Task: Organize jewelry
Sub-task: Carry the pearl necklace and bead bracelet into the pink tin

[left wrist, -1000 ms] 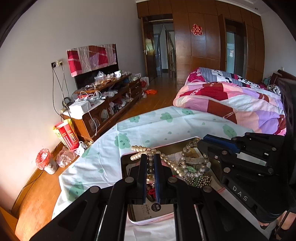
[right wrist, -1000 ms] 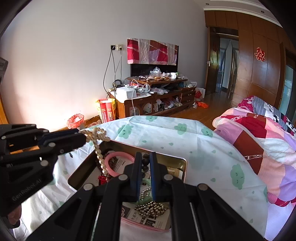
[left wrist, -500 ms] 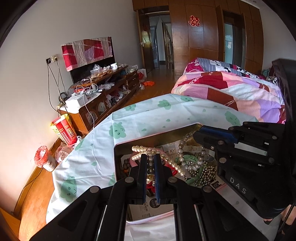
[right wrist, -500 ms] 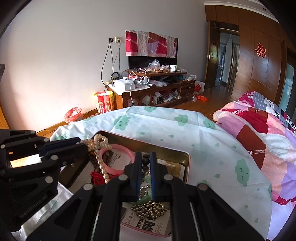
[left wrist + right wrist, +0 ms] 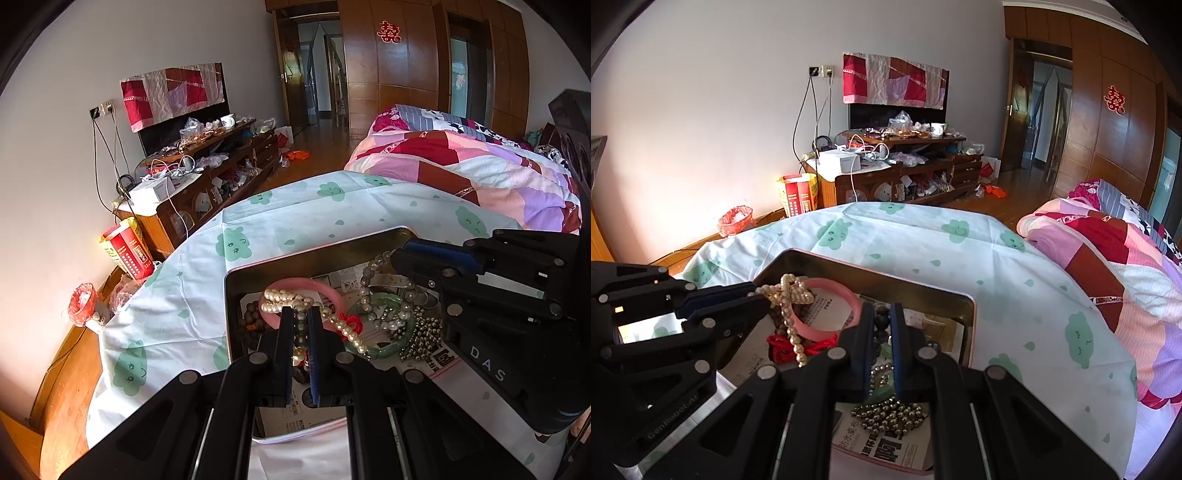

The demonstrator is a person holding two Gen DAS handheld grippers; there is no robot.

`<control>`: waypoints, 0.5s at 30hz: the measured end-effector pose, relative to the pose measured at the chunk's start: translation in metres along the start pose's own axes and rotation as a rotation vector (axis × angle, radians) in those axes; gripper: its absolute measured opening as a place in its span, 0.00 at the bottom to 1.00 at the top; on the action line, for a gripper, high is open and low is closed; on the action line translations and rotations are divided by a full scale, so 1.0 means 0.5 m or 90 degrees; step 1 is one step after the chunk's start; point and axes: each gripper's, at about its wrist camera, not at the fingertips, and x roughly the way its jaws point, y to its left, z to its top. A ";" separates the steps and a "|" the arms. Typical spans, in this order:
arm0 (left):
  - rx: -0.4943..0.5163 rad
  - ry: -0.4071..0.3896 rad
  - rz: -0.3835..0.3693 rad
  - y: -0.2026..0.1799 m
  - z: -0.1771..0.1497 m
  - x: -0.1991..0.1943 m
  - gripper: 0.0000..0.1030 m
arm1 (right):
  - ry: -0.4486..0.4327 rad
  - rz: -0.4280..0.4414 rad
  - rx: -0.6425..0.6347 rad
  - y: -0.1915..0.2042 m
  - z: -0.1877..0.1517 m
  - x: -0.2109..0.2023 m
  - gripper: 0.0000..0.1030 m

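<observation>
Left gripper (image 5: pixel 301 314) fingers stood nearly together, pinching the cream pearl necklace (image 5: pixel 291 301), which draped over the pink round bangle (image 5: pixel 334 295) inside the shallow rectangular metal tin (image 5: pixel 314 254) on the cloud-print sheet (image 5: pixel 295 218). Right gripper (image 5: pixel 881 317) fingers were likewise narrow, clamped on a strand of dark brown beads (image 5: pixel 881 321) above the same tin

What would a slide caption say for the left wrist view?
Left gripper shut on a pearl necklace over a jewelry tin, right gripper alongside.
</observation>
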 end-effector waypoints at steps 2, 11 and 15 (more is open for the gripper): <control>-0.001 0.002 0.000 0.001 -0.002 0.003 0.06 | 0.000 0.000 0.000 0.000 0.000 0.000 0.10; 0.003 0.014 0.002 -0.001 -0.011 0.016 0.06 | 0.004 -0.001 0.001 -0.001 -0.005 0.006 0.10; 0.007 0.016 0.001 -0.003 -0.015 0.020 0.06 | 0.005 -0.002 0.002 -0.003 -0.008 0.007 0.10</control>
